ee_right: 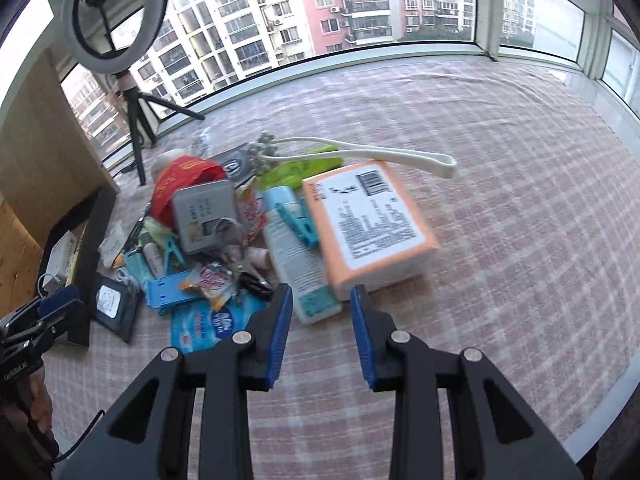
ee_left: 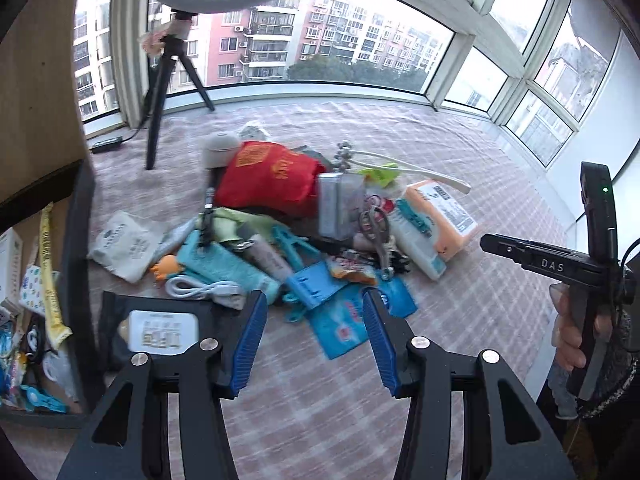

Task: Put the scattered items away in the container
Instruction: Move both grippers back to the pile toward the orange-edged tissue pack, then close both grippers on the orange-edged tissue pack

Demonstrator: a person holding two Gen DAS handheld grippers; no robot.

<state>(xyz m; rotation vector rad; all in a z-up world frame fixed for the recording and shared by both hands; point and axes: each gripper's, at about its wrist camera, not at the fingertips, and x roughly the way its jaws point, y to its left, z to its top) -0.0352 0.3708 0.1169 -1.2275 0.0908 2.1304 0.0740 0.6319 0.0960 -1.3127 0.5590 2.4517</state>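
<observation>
Left gripper (ee_left: 316, 344) and right gripper (ee_right: 322, 336): black arms, ribbed blue pads, silver screw heads; "DAS" lettering, green light beside dark speckled sleeve (ee_left: 618, 364)

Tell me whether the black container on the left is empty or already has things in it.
Partly filled. The left wrist view shows the black container already holding a yellow sachet and other small packets; how full, cannot tell.

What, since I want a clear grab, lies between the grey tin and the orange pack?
A white tube with a teal clip on it, in the right wrist view.

Ring light (ee_right: 116, 20) on tripod (ee_left: 160, 92), checked cloth (ee_right: 500, 200)
</observation>
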